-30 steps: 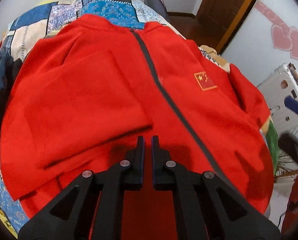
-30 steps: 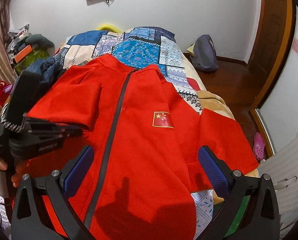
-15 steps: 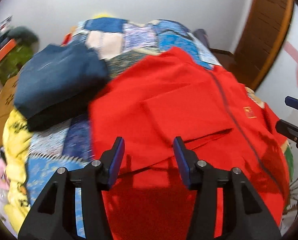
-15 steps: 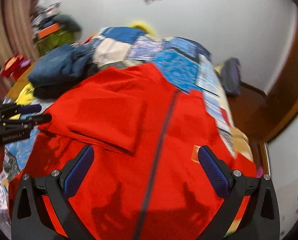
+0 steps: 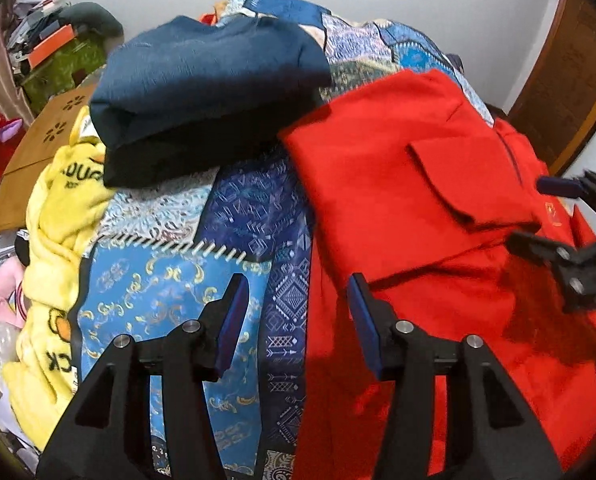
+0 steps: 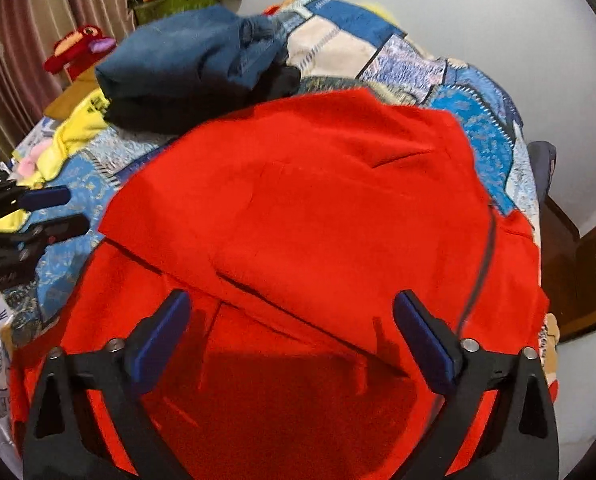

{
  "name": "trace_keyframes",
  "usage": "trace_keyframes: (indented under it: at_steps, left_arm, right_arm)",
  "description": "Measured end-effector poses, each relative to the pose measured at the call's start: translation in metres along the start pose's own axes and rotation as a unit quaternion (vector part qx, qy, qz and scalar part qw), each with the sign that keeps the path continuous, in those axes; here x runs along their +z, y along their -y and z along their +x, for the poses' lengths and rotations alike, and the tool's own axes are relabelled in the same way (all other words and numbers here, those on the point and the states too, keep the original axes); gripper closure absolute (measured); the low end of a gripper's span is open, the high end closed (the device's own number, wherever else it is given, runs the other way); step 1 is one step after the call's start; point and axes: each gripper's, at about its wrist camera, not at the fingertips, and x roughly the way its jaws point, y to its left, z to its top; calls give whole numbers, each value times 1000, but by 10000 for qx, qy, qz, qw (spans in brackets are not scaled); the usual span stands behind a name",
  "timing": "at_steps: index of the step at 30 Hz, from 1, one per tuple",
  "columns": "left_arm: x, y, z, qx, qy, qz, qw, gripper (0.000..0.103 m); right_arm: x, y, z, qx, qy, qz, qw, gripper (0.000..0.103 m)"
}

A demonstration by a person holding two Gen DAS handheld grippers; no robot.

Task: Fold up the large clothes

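A large red zip jacket lies face up on the patchwork bed, its left sleeve folded in over the chest. It fills the right wrist view. My left gripper is open and empty, hovering over the jacket's left edge where it meets the quilt. My right gripper is open and empty above the jacket's lower part. The right gripper also shows at the right edge of the left wrist view, and the left gripper at the left edge of the right wrist view.
A folded dark blue garment pile sits on the patchwork quilt beyond the jacket. A yellow blanket hangs off the bed's left side. A wooden board, a cluttered shelf and a wooden door surround the bed.
My left gripper opened, let go of the sleeve and swung left to the jacket's edge. My right gripper stayed open and turned left over the jacket.
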Motion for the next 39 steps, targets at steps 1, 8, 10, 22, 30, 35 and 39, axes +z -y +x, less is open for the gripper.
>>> trace_keyframes:
  at_steps: [1, 8, 10, 22, 30, 35, 39]
  left_arm:
    - [-1, 1, 4, -22, -34, 28, 10000, 53]
    - [-7, 13, 23, -159, -199, 209, 9995, 52]
    - [-8, 15, 28, -197, -242, 191, 9993, 52]
    - [-1, 24, 38, -392, -380, 49, 9985, 52]
    - [12, 31, 49, -281, -454, -8, 9986, 52]
    - [23, 29, 58, -151, -480, -140, 9986, 52]
    - [32, 22, 63, -56, -445, -424, 9981, 52]
  right_arm:
    - [2, 1, 4, 18, -57, -10, 10000, 14]
    - [6, 10, 34, 427, -413, 449, 9972, 31]
    - [6, 12, 33, 493, -327, 479, 9971, 41]
    - [11, 31, -2, 788, 395, 919, 9919, 95]
    - [18, 64, -43, 380, 1089, 1278, 9851, 97]
    - [14, 104, -84, 26, 1634, 1715, 9715, 97]
    - [-4, 140, -102, -256, 1669, 2187, 9611, 97]
